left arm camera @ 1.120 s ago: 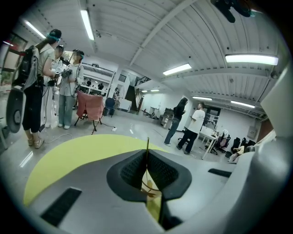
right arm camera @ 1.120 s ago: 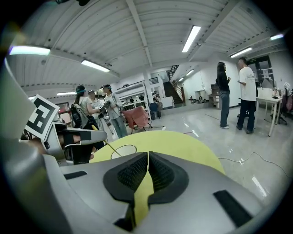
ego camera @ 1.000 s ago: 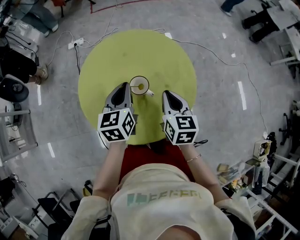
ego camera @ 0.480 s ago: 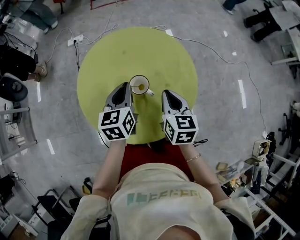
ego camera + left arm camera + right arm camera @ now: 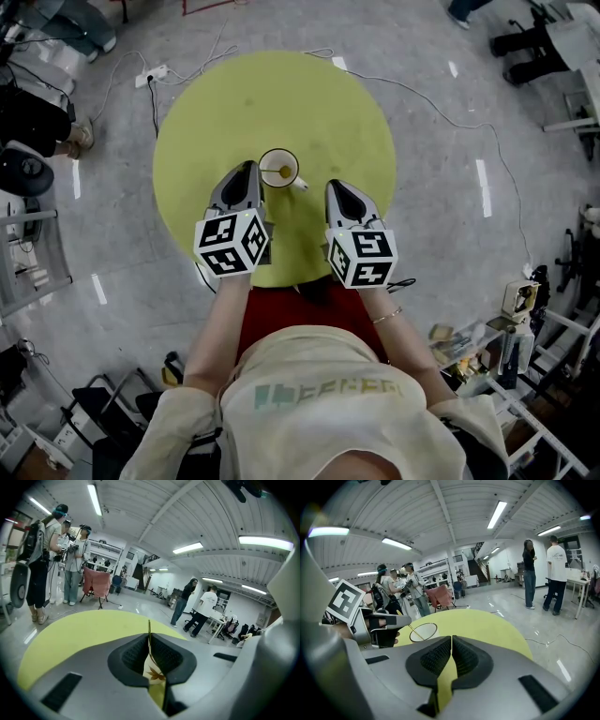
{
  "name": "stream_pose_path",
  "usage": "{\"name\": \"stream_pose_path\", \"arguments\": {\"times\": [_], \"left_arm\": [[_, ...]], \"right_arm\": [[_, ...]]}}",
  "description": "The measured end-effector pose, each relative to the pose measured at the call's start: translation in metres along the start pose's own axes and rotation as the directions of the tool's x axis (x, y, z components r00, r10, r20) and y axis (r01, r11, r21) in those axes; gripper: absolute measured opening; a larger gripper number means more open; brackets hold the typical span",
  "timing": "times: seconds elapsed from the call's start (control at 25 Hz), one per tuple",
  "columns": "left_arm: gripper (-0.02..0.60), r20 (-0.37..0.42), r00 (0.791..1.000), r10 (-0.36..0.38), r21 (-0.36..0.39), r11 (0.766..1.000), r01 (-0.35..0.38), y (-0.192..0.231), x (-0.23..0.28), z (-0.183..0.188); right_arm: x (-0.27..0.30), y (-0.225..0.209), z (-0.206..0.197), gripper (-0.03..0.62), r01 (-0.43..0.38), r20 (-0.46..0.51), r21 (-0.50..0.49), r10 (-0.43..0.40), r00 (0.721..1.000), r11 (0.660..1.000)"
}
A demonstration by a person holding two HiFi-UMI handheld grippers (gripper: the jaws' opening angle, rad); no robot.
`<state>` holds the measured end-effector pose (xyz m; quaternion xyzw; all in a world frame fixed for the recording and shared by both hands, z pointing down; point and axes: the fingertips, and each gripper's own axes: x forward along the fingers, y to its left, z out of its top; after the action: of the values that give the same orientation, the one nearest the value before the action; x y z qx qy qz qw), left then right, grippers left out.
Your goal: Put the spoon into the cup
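Observation:
A white cup (image 5: 278, 169) with its handle to the right stands near the middle of the round yellow-green table (image 5: 281, 94). My left gripper (image 5: 250, 175) sits just left of the cup, shut on a thin gold spoon (image 5: 149, 637) held edge-on between its pads. In the right gripper view the spoon (image 5: 414, 632) slants from the left gripper (image 5: 393, 626) across the cup's rim (image 5: 424, 631). Something yellow shows inside the cup. My right gripper (image 5: 335, 191) hovers to the cup's right, shut with nothing between its pads (image 5: 436, 658).
Cables and a power strip (image 5: 150, 77) lie on the grey floor around the table. Several people (image 5: 51, 564) stand beyond the table's far side, with a chair (image 5: 96, 585) draped in red cloth. Shelving and clutter (image 5: 525, 319) stand at the right.
Nothing has moved noticeably; both grippers and the cup keep their places, and only the head view has shifted slightly.

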<state>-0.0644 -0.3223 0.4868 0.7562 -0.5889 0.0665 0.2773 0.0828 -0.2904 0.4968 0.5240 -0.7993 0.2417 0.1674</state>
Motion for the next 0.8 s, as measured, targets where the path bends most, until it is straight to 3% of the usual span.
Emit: {"name": "stream_pose_path", "arguments": {"times": [0.4,0.8], "left_arm": [[0.028,0.004,1.000,-0.016,-0.007,1.000,0.016,-0.001,0.002,0.001],[0.074,-0.013,0.999,-0.047,0.006,0.999,0.047,-0.006,-0.008,-0.002]], "right_arm": [[0.000,-0.001,0.000,0.037,0.000,0.001,0.003,0.000,1.000,1.000],[-0.005,0.009,-0.001,0.037,0.001,0.008,0.003,-0.001,1.000,1.000]]}}
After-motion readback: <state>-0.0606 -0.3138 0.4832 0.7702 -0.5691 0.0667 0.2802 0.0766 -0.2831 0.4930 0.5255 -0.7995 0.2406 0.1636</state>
